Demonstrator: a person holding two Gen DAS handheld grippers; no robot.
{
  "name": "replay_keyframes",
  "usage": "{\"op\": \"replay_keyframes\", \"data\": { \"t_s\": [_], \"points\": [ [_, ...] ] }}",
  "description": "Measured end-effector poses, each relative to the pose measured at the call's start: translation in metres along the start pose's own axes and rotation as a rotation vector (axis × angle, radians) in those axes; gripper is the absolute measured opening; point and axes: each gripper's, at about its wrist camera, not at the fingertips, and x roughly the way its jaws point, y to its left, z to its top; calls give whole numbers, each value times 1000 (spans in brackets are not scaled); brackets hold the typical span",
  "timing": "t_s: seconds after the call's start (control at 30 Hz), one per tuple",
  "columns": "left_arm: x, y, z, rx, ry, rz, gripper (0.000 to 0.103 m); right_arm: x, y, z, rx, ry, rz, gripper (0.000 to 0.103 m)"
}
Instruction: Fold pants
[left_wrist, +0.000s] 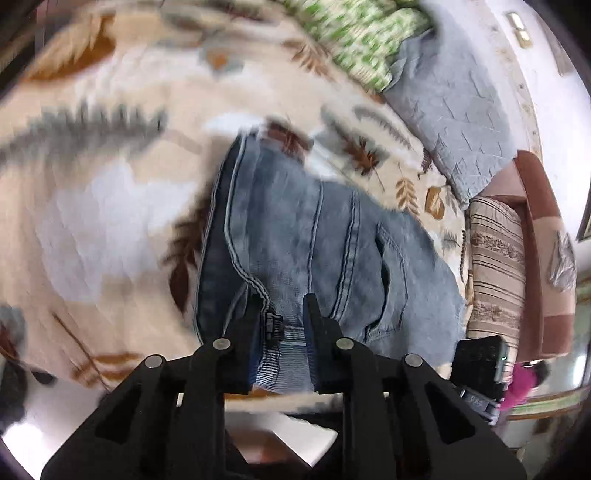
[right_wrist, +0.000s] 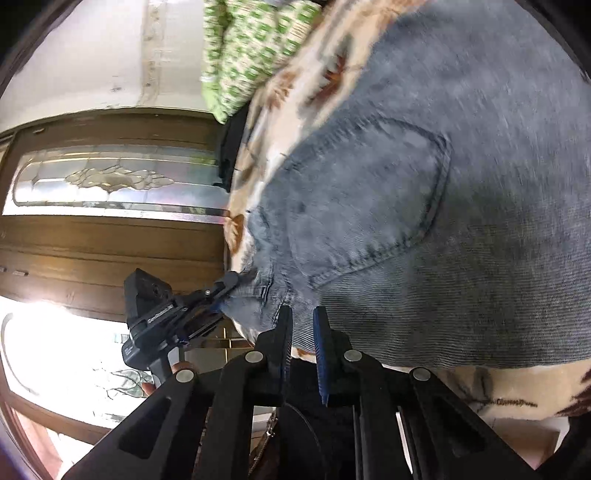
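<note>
Blue jeans (left_wrist: 306, 240) lie on a cream blanket with a leaf print (left_wrist: 110, 184). In the left wrist view my left gripper (left_wrist: 282, 299) is shut on the waistband by the zipper, with ribbed denim bunched between its fingers. In the right wrist view the jeans (right_wrist: 461, 221) show a back pocket (right_wrist: 373, 199). There my right gripper (right_wrist: 303, 312) is shut on the waistband edge, a thin fold of denim between its pads. To its left, the left gripper (right_wrist: 231, 278) pinches the same edge. The right gripper's black housing (left_wrist: 478, 363) shows at the jeans' lower right corner.
A green patterned pillow (left_wrist: 354, 37) and a grey quilted cover (left_wrist: 450, 122) lie at the far side of the blanket. A striped cushion (left_wrist: 495, 258) and a brown armrest (left_wrist: 543, 240) stand at the right. A wooden door with a glass pane (right_wrist: 110, 181) is beyond the bed's edge.
</note>
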Motion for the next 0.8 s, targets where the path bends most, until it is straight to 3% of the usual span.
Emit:
{"op": "replay_keyframes", "data": {
  "t_s": [0.1, 0.13, 0.2, 0.27, 0.33, 0.4, 0.5, 0.53, 0.57, 0.6, 0.63, 0.7, 0.8],
  "points": [
    [-10, 5, -14, -1, -10, -47, 32, 4, -4, -9, 13, 48, 34, 22],
    [-17, 6, -20, 1, -18, -77, 42, 5, -5, -13, 21, 70, 52, 26],
    [-31, 5, -33, 13, -37, -110, 57, 2, -8, -22, 31, 100, 56, 45],
    [-40, 1, -47, 36, -55, -135, 77, 0, -16, -25, 53, 100, 52, 46],
    [-37, -3, -53, 63, -41, -137, 83, -3, -30, -21, 103, 67, 47, 46],
    [-19, -5, -51, 57, -3, -83, 83, -5, -40, -17, 149, 35, 56, 46],
    [3, 0, -41, 28, 40, -59, 75, -7, -43, -13, 163, 0, 60, 45],
    [7, -3, -34, 26, 40, -31, 49, -6, -44, -12, 166, -5, 60, 44],
    [8, -7, -28, 31, 42, -20, 18, -6, -44, -11, 163, -7, 51, 33],
    [6, -11, -23, 36, 39, -16, 15, -7, -42, -9, 149, -16, 27, 16],
    [0, -18, -16, 41, 24, -30, 16, -9, -38, -6, 134, -24, 23, 10],
    [-9, -25, -11, 55, -15, -39, 16, -18, -22, 1, 89, -74, 60, 8],
    [-7, -26, -12, 98, -50, 41, 16, -19, -4, 4, 0, -89, 29, 8]
  ]
}}
